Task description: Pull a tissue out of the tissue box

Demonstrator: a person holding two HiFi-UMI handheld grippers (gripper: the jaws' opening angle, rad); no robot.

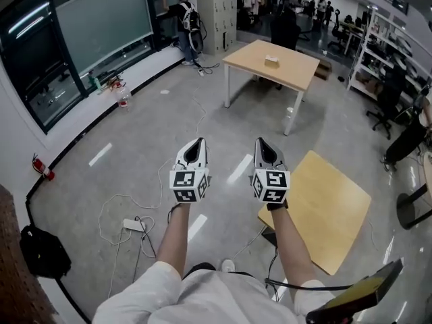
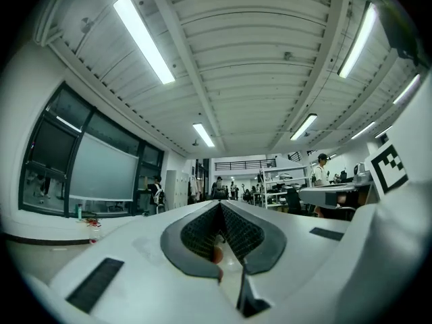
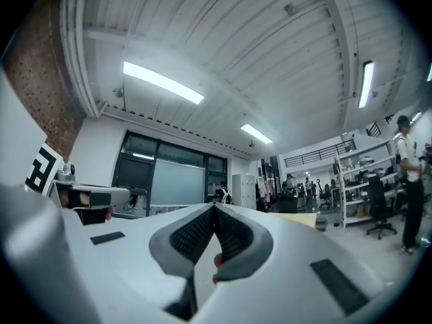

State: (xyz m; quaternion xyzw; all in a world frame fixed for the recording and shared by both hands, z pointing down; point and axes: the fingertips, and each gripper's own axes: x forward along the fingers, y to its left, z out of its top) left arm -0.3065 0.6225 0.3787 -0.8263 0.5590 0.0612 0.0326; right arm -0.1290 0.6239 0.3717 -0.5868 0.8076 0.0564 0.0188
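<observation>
A small tissue box sits on the light wooden table far across the room, well beyond both grippers. My left gripper and right gripper are held side by side at arm's length over the grey floor, pointing toward that table. In the left gripper view the left gripper has its jaws together with nothing between them. The right gripper in its own view is likewise shut and empty. The tissue box does not show in either gripper view.
A second wooden tabletop lies just right of my right arm. A power strip with cables and a black bag are on the floor at left. A bottle stands by the far table's leg. Office chairs and shelves line the right.
</observation>
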